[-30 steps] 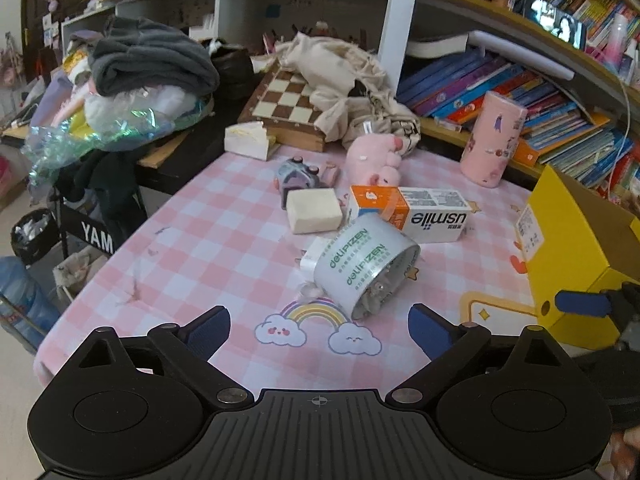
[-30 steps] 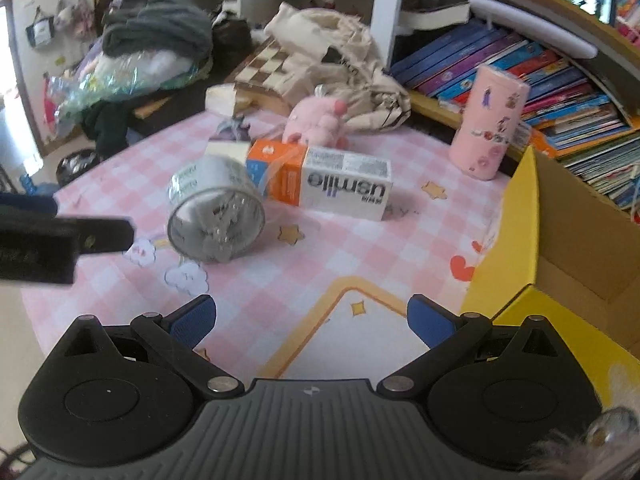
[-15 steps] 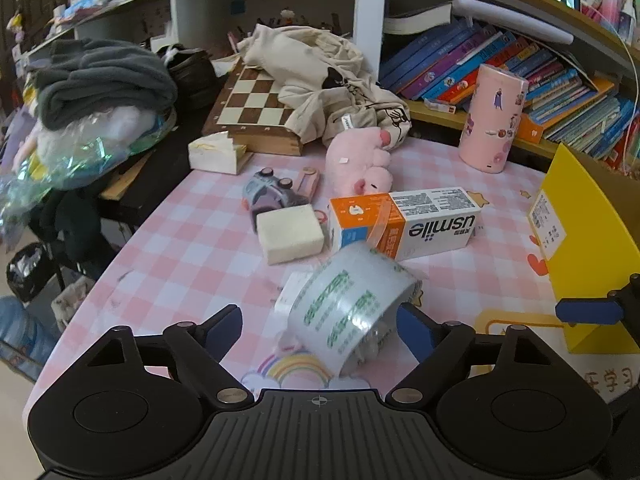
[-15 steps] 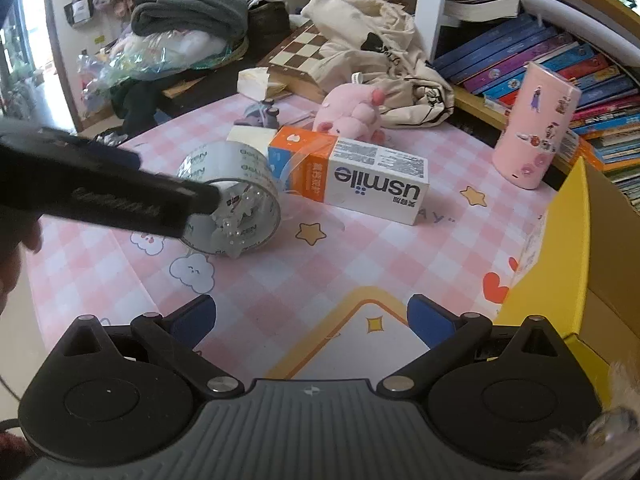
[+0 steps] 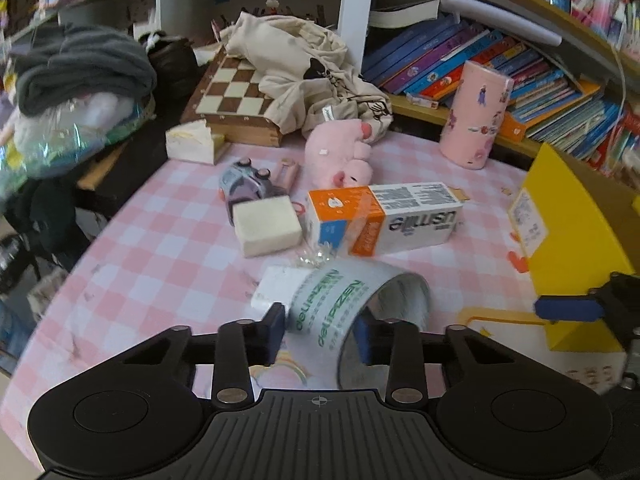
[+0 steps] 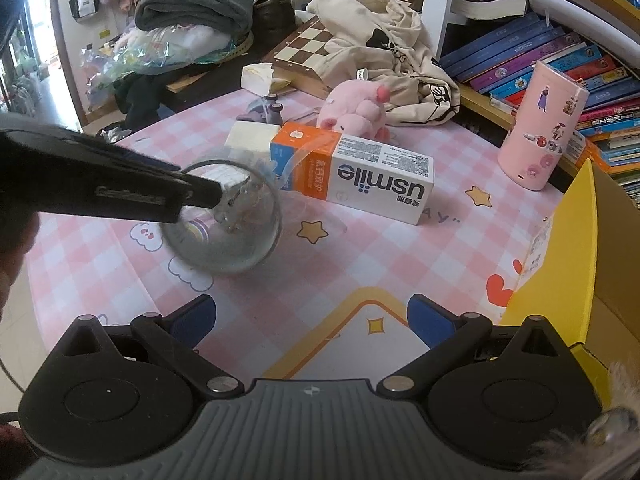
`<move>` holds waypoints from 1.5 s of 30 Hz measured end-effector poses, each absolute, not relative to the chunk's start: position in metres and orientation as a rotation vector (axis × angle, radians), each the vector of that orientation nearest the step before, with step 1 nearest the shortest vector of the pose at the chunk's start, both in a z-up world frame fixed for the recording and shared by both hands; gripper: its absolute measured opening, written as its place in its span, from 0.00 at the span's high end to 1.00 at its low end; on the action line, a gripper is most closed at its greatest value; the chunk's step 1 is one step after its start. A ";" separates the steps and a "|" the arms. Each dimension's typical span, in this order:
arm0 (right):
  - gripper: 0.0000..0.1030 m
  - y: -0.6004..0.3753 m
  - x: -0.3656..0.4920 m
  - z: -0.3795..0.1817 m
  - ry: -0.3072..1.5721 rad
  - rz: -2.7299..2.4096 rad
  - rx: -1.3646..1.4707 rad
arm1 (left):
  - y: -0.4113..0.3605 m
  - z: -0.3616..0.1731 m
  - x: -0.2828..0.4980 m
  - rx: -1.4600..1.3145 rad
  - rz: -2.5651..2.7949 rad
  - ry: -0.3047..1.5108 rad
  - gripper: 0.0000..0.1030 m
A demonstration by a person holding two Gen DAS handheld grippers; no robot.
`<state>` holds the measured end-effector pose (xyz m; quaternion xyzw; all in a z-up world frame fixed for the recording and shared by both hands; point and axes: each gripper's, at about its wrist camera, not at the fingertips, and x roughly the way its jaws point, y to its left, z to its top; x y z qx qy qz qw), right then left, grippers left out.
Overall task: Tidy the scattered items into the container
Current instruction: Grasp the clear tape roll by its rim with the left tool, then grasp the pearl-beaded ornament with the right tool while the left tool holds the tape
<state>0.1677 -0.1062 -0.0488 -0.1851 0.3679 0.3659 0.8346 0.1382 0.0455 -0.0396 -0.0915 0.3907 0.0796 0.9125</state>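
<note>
A roll of clear tape [image 5: 340,300] with green lettering lies on its side on the pink checked tablecloth. My left gripper [image 5: 320,330] is closing over the roll's wall, one pad outside and one inside the ring, and both pads touch it. The right wrist view shows the same tape roll [image 6: 224,220] with a black left finger [image 6: 192,190] reaching into it. My right gripper [image 6: 312,316] hangs open over the yellow-bordered mat with nothing between its fingers. The yellow box [image 6: 576,240] stands open at the right.
Behind the roll lie a white and orange usmile carton [image 5: 384,216], a cream block [image 5: 266,226], a toy car [image 5: 246,182] and a pink plush [image 5: 340,152]. A pink canister [image 5: 476,114] stands near the bookshelf. A chessboard [image 5: 232,96] and clothes crowd the back.
The left gripper moved forward to the tape roll and its jaws narrowed from wide open onto the roll's wall. The right gripper stayed open and nearly still.
</note>
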 end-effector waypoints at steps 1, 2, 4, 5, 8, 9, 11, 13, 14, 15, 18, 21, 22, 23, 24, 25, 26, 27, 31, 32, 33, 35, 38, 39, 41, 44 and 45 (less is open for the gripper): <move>0.00 -0.106 0.167 -0.048 0.779 0.774 -0.390 | 0.046 -0.039 0.135 -0.204 0.150 0.811 0.84; 0.00 -0.106 0.166 -0.048 0.778 0.774 -0.388 | 0.047 -0.040 0.132 -0.212 0.146 0.821 0.84; 0.00 -0.106 0.165 -0.047 0.774 0.777 -0.384 | 0.049 -0.041 0.124 -0.239 0.145 0.831 0.84; 0.00 -0.105 0.164 -0.047 0.772 0.779 -0.382 | 0.051 -0.042 0.121 -0.254 0.152 0.837 0.85; 0.00 -0.103 0.160 -0.045 0.767 0.788 -0.381 | 0.059 -0.045 0.112 -0.292 0.181 0.849 0.88; 0.00 -0.102 0.158 -0.045 0.764 0.793 -0.384 | 0.062 -0.045 0.109 -0.301 0.194 0.849 0.90; 0.00 -0.100 0.155 -0.044 0.758 0.801 -0.388 | 0.068 -0.044 0.104 -0.304 0.227 0.849 0.95; 0.00 -0.097 0.153 -0.043 0.753 0.811 -0.388 | 0.074 -0.044 0.099 -0.308 0.260 0.855 0.96; 0.00 -0.096 0.152 -0.042 0.751 0.817 -0.386 | 0.077 -0.045 0.096 -0.310 0.276 0.860 0.97; 0.00 -0.094 0.151 -0.042 0.748 0.824 -0.387 | 0.080 -0.045 0.093 -0.312 0.293 0.864 0.97; 0.00 -0.087 0.147 -0.041 0.740 0.844 -0.390 | 0.092 -0.046 0.084 -0.321 0.336 0.875 0.97; 0.01 -0.080 0.147 -0.041 0.725 0.851 -0.385 | 0.100 -0.046 0.077 -0.327 0.368 0.882 0.97; 0.03 -0.078 0.150 -0.041 0.724 0.848 -0.375 | 0.101 -0.047 0.075 -0.326 0.374 0.888 0.97; 0.03 -0.076 0.152 -0.041 0.723 0.846 -0.366 | 0.102 -0.047 0.073 -0.324 0.379 0.893 0.97; 0.07 -0.074 0.155 -0.041 0.723 0.844 -0.355 | 0.104 -0.047 0.072 -0.323 0.384 0.898 0.97; 0.16 -0.071 0.159 -0.042 0.724 0.841 -0.342 | 0.104 -0.048 0.071 -0.319 0.385 0.905 0.97; 0.20 -0.069 0.164 -0.044 0.730 0.838 -0.326 | 0.104 -0.049 0.070 -0.313 0.384 0.914 0.97; 0.28 -0.066 0.169 -0.045 0.737 0.834 -0.310 | 0.104 -0.050 0.070 -0.308 0.383 0.923 0.97; 0.49 -0.056 0.193 -0.054 0.794 0.804 -0.225 | 0.104 -0.053 0.069 -0.297 0.380 0.949 0.97; 0.50 -0.054 0.199 -0.056 0.814 0.799 -0.200 | 0.104 -0.054 0.069 -0.295 0.380 0.954 0.97; 0.54 -0.053 0.205 -0.059 0.834 0.794 -0.175 | 0.104 -0.054 0.069 -0.293 0.379 0.958 0.97; 0.55 -0.050 0.215 -0.063 0.866 0.795 -0.121 | 0.104 -0.056 0.071 -0.287 0.379 0.968 0.97; 0.64 -0.045 0.223 -0.067 0.892 0.800 -0.079 | 0.104 -0.058 0.072 -0.283 0.377 0.984 0.96; 0.67 -0.042 0.225 -0.070 0.906 0.797 -0.083 | 0.105 -0.059 0.073 -0.284 0.374 0.989 0.96; 0.72 -0.038 0.230 -0.076 0.943 0.791 -0.079 | 0.104 -0.060 0.073 -0.282 0.371 0.991 0.96; 0.80 -0.035 0.235 -0.081 0.967 0.790 -0.053 | 0.105 -0.061 0.074 -0.281 0.368 0.995 0.96; 0.83 -0.034 0.236 -0.082 0.971 0.793 -0.049 | 0.105 -0.061 0.075 -0.282 0.367 0.997 0.96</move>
